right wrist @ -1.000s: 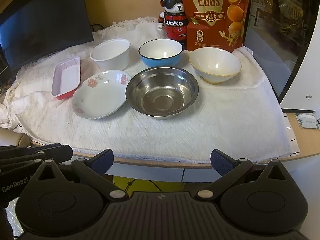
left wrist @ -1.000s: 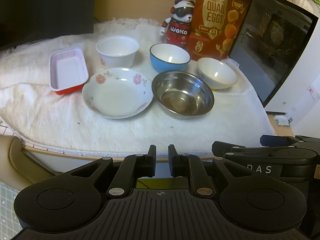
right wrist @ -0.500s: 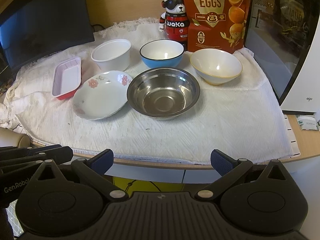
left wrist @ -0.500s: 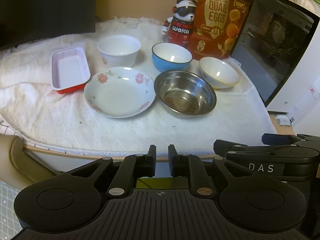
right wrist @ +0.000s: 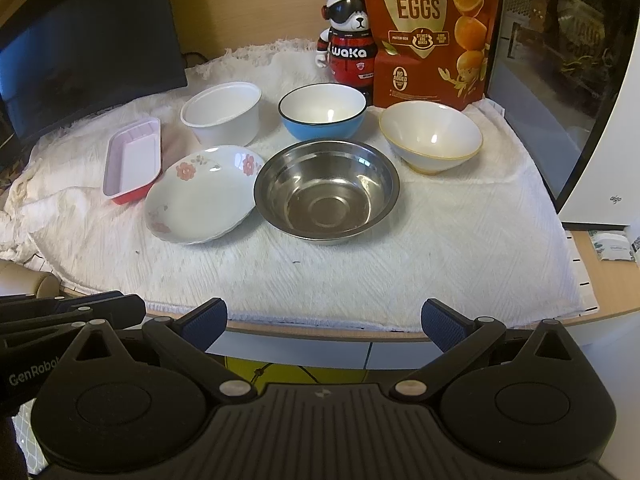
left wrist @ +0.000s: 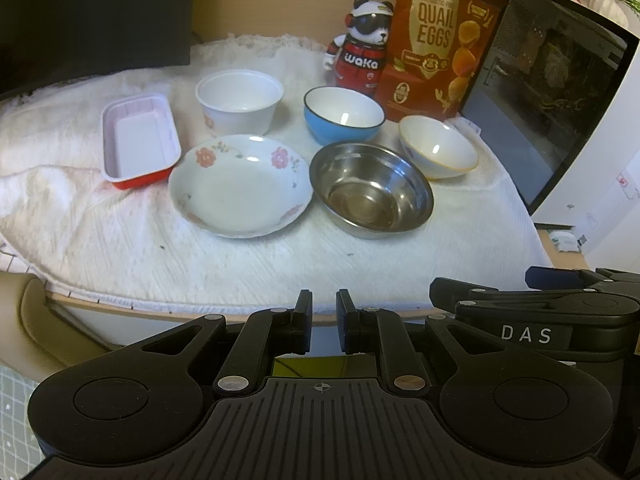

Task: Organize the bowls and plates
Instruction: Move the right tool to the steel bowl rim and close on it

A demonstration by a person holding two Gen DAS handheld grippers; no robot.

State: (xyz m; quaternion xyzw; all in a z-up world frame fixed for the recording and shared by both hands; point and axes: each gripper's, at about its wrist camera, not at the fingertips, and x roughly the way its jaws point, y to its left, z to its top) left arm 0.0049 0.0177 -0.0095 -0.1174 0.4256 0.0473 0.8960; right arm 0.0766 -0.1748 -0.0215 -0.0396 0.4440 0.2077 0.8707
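Note:
On a white cloth sit a floral plate [left wrist: 240, 186] [right wrist: 202, 196], a steel bowl [left wrist: 372, 190] [right wrist: 326, 190], a blue bowl [left wrist: 344, 114] [right wrist: 323, 110], a white bowl with a yellow rim [left wrist: 438, 146] [right wrist: 431, 136], a white tub [left wrist: 240, 100] [right wrist: 221, 112] and a red-and-white rectangular dish [left wrist: 138, 140] [right wrist: 133, 160]. My left gripper [left wrist: 324, 320] is shut and empty, short of the table's front edge. My right gripper [right wrist: 324, 316] is open and empty, also short of the front edge, in line with the steel bowl.
A panda figure [right wrist: 348, 36] and a quail-egg bag [right wrist: 428, 28] stand behind the bowls. A dark monitor [right wrist: 80, 52] is at the back left. A black-fronted white appliance [right wrist: 560, 72] stands at the right. The table edge [right wrist: 320, 332] runs just ahead of my fingers.
Both grippers have moved slightly forward toward the table, so the dishes look a little nearer. Nothing on the table has moved.

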